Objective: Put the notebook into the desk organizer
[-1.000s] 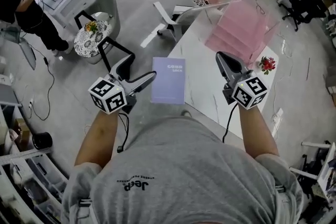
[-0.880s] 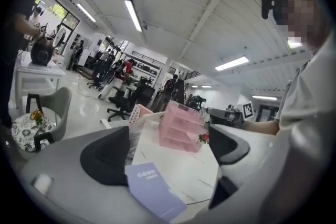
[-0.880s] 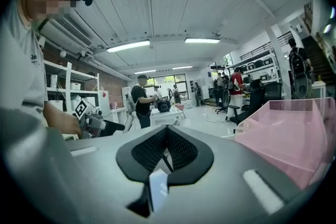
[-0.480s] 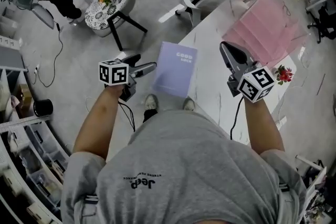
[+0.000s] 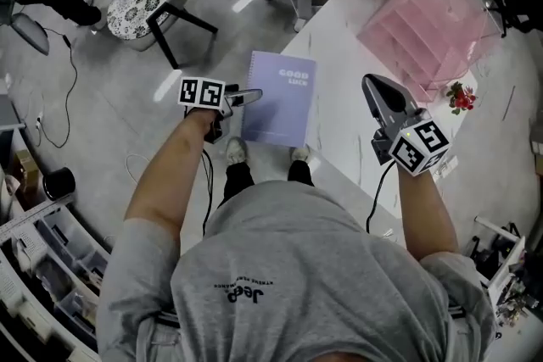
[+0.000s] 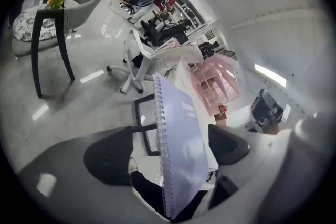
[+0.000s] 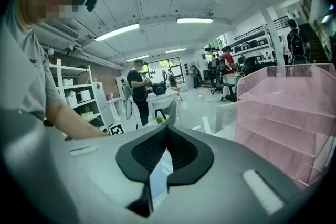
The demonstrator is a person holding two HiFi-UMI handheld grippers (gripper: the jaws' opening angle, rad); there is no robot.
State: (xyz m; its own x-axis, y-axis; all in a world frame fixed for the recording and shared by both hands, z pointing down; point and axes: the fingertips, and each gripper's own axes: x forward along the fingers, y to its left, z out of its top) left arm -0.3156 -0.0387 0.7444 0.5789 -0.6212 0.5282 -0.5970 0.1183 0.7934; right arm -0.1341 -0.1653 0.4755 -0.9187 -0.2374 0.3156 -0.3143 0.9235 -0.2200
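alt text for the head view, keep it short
Seen from above, the left gripper holds a lilac notebook by its edge, at the corner of a white table. The right gripper hovers empty over the table, near a pink desk organizer.

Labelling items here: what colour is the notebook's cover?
The notebook is pale lavender; head view shows it best.

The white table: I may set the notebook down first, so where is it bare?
The table is bare between the held notebook and the pink desk organizer, and down to the right gripper. Crowded at the far right: organizer, then the red flower.
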